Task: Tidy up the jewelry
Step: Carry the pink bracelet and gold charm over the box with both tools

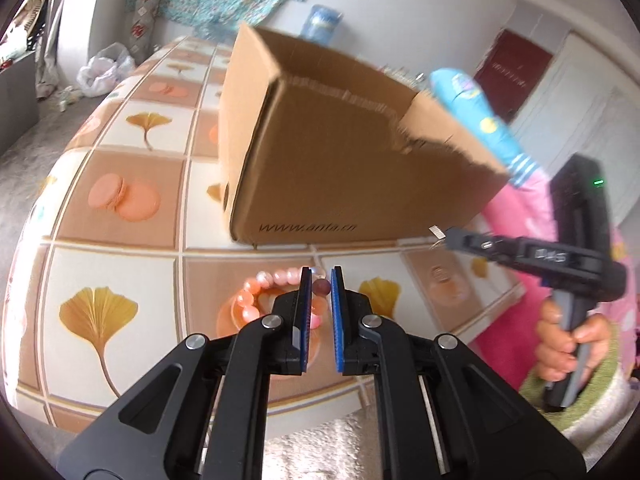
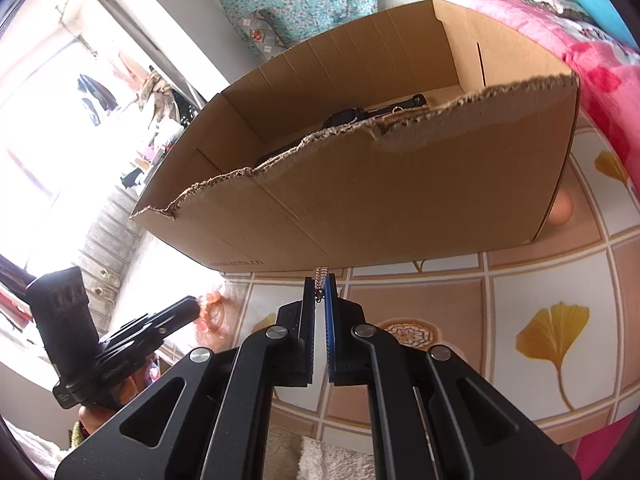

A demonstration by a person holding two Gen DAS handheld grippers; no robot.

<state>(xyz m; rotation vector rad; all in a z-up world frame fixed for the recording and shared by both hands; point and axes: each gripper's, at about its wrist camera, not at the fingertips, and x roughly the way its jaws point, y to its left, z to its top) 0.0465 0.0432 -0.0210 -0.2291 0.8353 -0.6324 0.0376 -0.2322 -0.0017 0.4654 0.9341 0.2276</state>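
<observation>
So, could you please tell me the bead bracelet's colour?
Pinkish-orange bead bracelet; clearest in the left wrist view.

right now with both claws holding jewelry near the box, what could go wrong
1. The left claw pinches the pink bead bracelet by a single dark bead; round beads could slip out on the lift.
2. The right claw holds only the tip of a thin sparkly chain piece, so it may drop short of the cardboard box.
3. The box's torn front edge could snag either piece.
</observation>
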